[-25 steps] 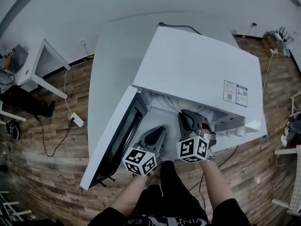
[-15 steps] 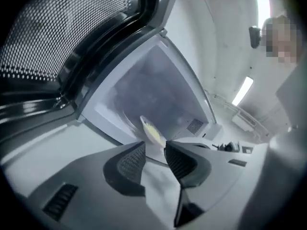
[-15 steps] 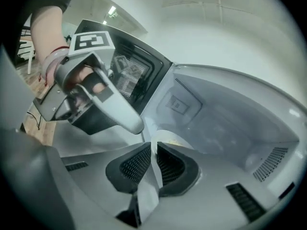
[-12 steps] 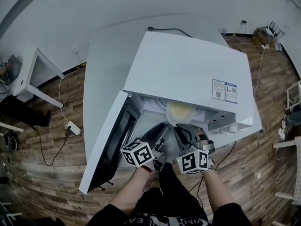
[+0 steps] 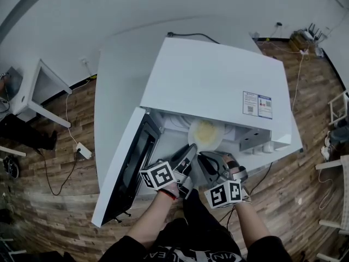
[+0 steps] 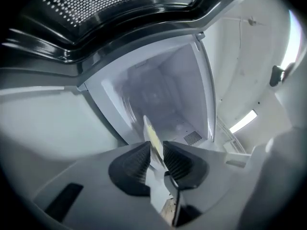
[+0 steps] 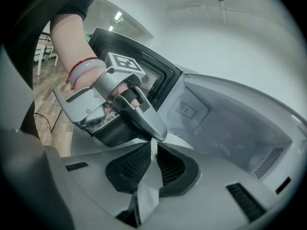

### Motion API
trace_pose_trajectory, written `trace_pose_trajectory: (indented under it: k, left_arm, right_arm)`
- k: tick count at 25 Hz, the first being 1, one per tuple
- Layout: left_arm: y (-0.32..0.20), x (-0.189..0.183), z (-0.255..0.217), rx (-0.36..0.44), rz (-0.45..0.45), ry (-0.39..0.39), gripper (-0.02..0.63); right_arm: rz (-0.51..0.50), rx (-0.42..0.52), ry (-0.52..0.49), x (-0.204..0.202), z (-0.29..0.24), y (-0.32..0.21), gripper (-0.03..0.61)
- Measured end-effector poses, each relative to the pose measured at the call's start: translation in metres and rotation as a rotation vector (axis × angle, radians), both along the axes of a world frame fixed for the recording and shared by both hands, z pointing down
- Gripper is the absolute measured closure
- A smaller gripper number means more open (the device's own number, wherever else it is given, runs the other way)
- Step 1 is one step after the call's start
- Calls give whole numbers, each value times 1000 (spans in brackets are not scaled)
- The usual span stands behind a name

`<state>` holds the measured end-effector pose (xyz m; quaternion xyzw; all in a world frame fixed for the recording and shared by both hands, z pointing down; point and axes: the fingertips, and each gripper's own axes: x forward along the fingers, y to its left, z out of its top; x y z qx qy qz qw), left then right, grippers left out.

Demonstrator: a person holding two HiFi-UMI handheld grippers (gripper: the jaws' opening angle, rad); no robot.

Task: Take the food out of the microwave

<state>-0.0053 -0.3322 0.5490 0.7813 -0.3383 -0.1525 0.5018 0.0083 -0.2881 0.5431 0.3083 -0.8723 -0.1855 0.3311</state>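
A white plate [image 5: 206, 132] with pale yellow food sits at the mouth of the open white microwave [image 5: 218, 86]. My right gripper [image 5: 203, 156] is shut on the plate's near rim; in the right gripper view the thin white rim [image 7: 175, 140] is pinched between the pads of the right gripper [image 7: 152, 150]. My left gripper [image 5: 191, 149] is at the rim just to the left. In the left gripper view the plate [image 6: 149, 133] stands edge-on between the closing jaws of the left gripper [image 6: 154, 147], with a gap still showing at one pad. The left gripper [image 7: 129, 114] also shows in the right gripper view.
The microwave door [image 5: 131, 162] hangs open to the left, close beside my left hand. The microwave stands on a white table [image 5: 117, 81]. A power strip [image 5: 83, 150] and cables lie on the wooden floor; a small white table [image 5: 41, 89] is at far left.
The plate has come forward out of the cavity and now shows under the microwave's front edge. My left gripper moved right from the door side to the plate's rim and rolled.
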Motion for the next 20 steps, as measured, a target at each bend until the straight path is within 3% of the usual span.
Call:
trace_pose_trajectory:
  k: [3,7,14,17,20]
  left_arm:
    - [0,0,2,-22,-3,21,535]
    - [-1,1,2,-47,-14,54,545]
    - [3,1,4,-65,-21,61,548]
    - [5,0,4,-67,-16,63,549]
    - [9,0,3,-70,-13,74,552]
  right_arm:
    - [53,-46,-71,3,-1,-1,522]
    - [206,-157,-316,18,-15,-2,518]
    - [574,-647,-1000,61,1,-11,406]
    - [622,-800,-1234,61,3,-17,388]
    - [609,-880,-1336,53,3,-23,388]
